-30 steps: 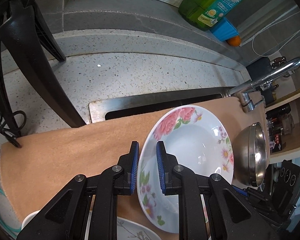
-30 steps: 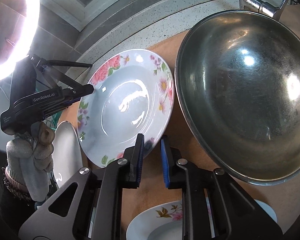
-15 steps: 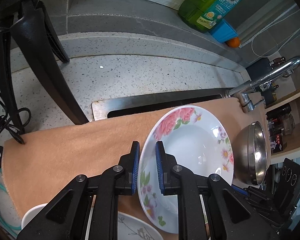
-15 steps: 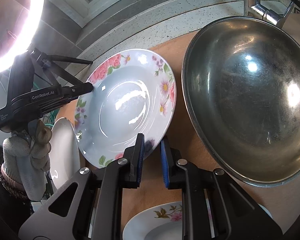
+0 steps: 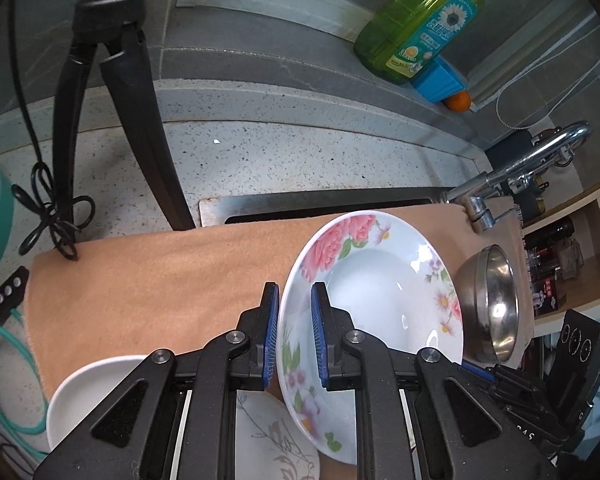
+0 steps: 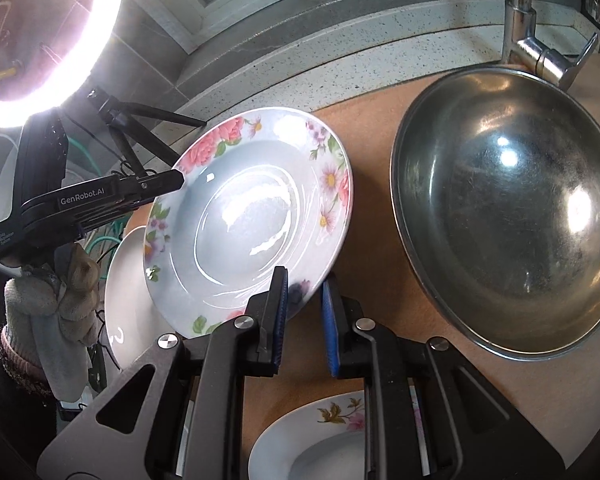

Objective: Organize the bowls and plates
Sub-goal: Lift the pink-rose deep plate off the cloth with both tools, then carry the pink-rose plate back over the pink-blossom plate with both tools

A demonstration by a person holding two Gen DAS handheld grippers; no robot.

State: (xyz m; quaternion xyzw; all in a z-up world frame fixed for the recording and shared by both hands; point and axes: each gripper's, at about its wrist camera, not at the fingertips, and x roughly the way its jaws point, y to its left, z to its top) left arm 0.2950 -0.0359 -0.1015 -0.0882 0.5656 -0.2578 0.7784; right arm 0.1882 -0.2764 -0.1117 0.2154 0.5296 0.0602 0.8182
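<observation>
The left gripper (image 5: 295, 312) is clenching the rim of the floral plate (image 5: 380, 288), holding it tilted above the tan cloth (image 5: 160, 280) — the right gripper (image 6: 304, 300) is pinching the opposite rim, beside the steel bowl (image 6: 508, 208).

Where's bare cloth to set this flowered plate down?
The widest bare patch of cloth lies left of the flowered plate, between the sink edge and the white dish. Crowded: the steel bowl to the right, and more plates nearest the grippers.

Glossy glazed floral plate (image 6: 256, 216), shiny dulled-steel bowl (image 6: 508, 216), matt tan cloth (image 5: 148, 280).
</observation>
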